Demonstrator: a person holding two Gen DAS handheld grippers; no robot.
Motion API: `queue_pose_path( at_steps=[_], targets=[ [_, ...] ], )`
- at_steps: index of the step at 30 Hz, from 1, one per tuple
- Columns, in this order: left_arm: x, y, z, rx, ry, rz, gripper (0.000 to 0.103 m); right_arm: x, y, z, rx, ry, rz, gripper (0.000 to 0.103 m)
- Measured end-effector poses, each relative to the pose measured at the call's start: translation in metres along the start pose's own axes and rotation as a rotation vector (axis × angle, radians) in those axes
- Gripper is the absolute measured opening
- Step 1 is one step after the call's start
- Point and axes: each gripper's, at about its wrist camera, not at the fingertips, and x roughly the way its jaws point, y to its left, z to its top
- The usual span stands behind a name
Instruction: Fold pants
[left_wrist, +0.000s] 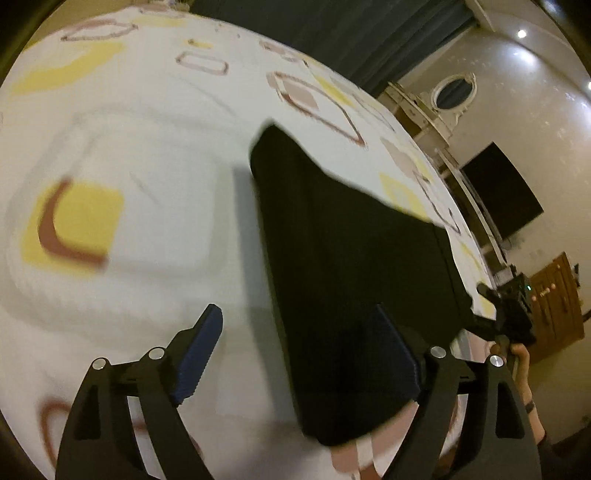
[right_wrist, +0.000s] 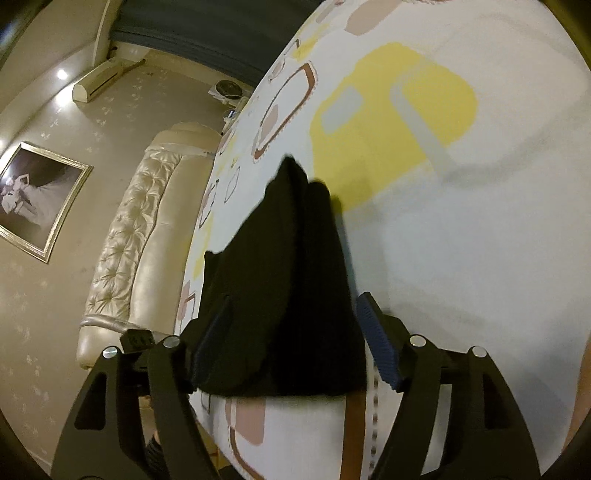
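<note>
Black pants (left_wrist: 340, 266) lie folded in a long strip on a white bedspread (left_wrist: 147, 155) with yellow and brown shapes. My left gripper (left_wrist: 299, 354) is open, its right finger over the near end of the pants, its left finger over bare bedspread. In the right wrist view the pants (right_wrist: 284, 295) run away from me between the fingers of my open right gripper (right_wrist: 291, 336), which hovers over their near end. The right gripper (left_wrist: 506, 310) also shows at the far right of the left wrist view, held by a hand.
The bed's edge (left_wrist: 436, 155) runs behind the pants, with a dark screen (left_wrist: 502, 192) and a wooden cabinet (left_wrist: 557, 302) beyond. In the right wrist view a tufted cream headboard (right_wrist: 140, 236) and a framed picture (right_wrist: 37, 199) stand left of the bed.
</note>
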Motion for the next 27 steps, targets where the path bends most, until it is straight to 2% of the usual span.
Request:
queue_pose_path(
  at_steps=[5, 9, 14, 15, 16, 17, 18, 19, 21, 23, 27],
  targets=[
    [0.014, -0.012, -0.015, -0.02, 0.032, -0.033, 0.082, 0.012, -0.002, -0.014, 0.022, 0.019, -0.002, 0.071],
    [0.024, -0.017, -0.012, -0.057, 0.03, -0.064, 0.083, 0.021, 0.005, -0.017, 0.005, 0.024, -0.016, 0.075],
    [0.032, -0.019, -0.01, -0.082, 0.036, -0.102, 0.083, 0.023, 0.006, -0.02, 0.006, 0.02, -0.01, 0.076],
    [0.03, -0.019, -0.014, -0.089, 0.033, -0.106, 0.083, 0.023, 0.006, -0.02, 0.005, 0.02, -0.01, 0.075],
    [0.031, -0.017, -0.014, -0.1, 0.031, -0.107, 0.083, 0.024, 0.006, -0.02, 0.001, 0.024, -0.018, 0.067],
    [0.031, -0.016, -0.015, -0.1, 0.029, -0.101, 0.077, 0.026, 0.005, -0.021, -0.005, 0.038, -0.031, 0.06],
    [0.032, -0.017, -0.015, -0.097, 0.027, -0.09, 0.065, 0.027, 0.002, -0.022, -0.004, 0.05, -0.041, 0.049],
    [0.034, -0.016, -0.015, -0.097, 0.036, -0.081, 0.063, 0.027, 0.001, -0.022, -0.004, 0.053, -0.042, 0.043],
    [0.034, -0.016, -0.014, -0.106, 0.037, -0.092, 0.048, 0.025, 0.0, -0.022, 0.001, 0.051, -0.029, 0.037],
    [0.032, -0.016, -0.011, -0.118, 0.034, -0.092, 0.041, 0.024, 0.004, -0.023, -0.004, 0.043, -0.026, 0.035],
    [0.027, -0.018, -0.008, -0.136, 0.035, -0.076, 0.036, 0.02, 0.007, -0.025, 0.004, 0.033, -0.011, 0.032]
  ],
)
